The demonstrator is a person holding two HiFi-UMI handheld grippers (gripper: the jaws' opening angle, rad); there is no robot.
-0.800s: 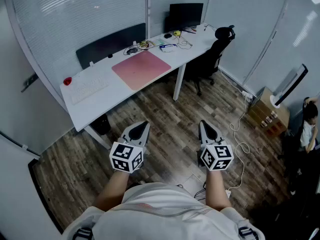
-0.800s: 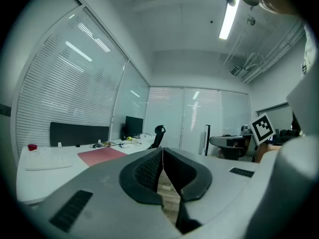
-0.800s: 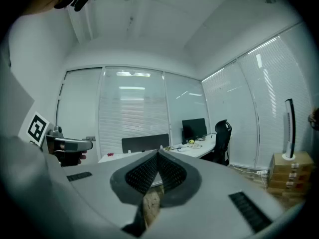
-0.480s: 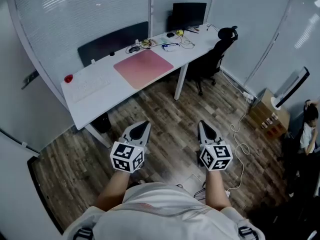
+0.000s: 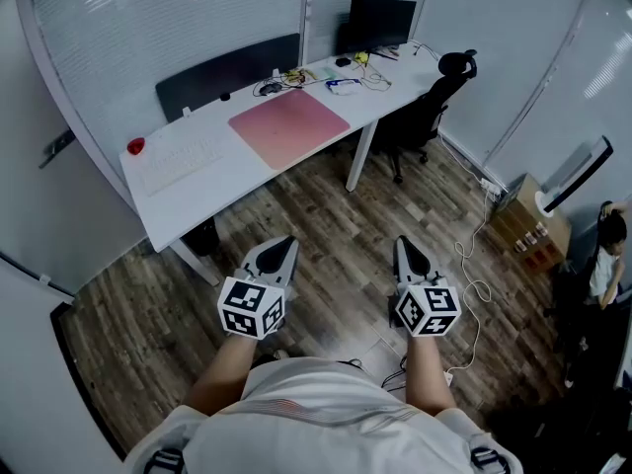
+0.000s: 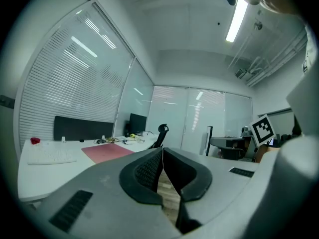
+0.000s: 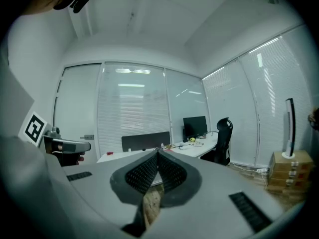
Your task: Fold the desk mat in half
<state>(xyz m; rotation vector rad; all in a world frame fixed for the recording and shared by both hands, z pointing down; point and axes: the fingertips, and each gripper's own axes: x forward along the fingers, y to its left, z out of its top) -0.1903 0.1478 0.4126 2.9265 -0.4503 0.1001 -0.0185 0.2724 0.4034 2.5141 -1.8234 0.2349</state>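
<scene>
**Well short of the desk, fold not begun**

On the desk [image 5: 197, 191] the pink mat [image 5: 289, 126] lies flat and fully open, with no edge lifted, so as I judge it none of the fold is done. I stand well apart from the desk with a stretch of floor [image 5: 326, 230] between us. My left gripper [image 5: 285, 241] and right gripper [image 5: 404, 242] are held out level in front of me, each with its jaws pressed together on nothing. All of the job is left: walk up to the desk, take one edge of the mat, carry it over to the opposite edge and press it down.

The desk is long, white and curved. Beside the mat, toward the desk's near end, sit a white keyboard [image 5: 178, 166] and a small red thing [image 5: 135, 146]. At the far end are a monitor [image 5: 380, 23] and a tangle of cables [image 5: 341, 82]. A dark panel [image 5: 227, 72] runs along the desk's back edge, and a black chair [image 5: 427, 107] stands just beside the far end. Glass walls with blinds close in the room behind the desk. The floor is wood plank, and a white cord [image 5: 472, 289] trails over it, well off from the desk.
</scene>
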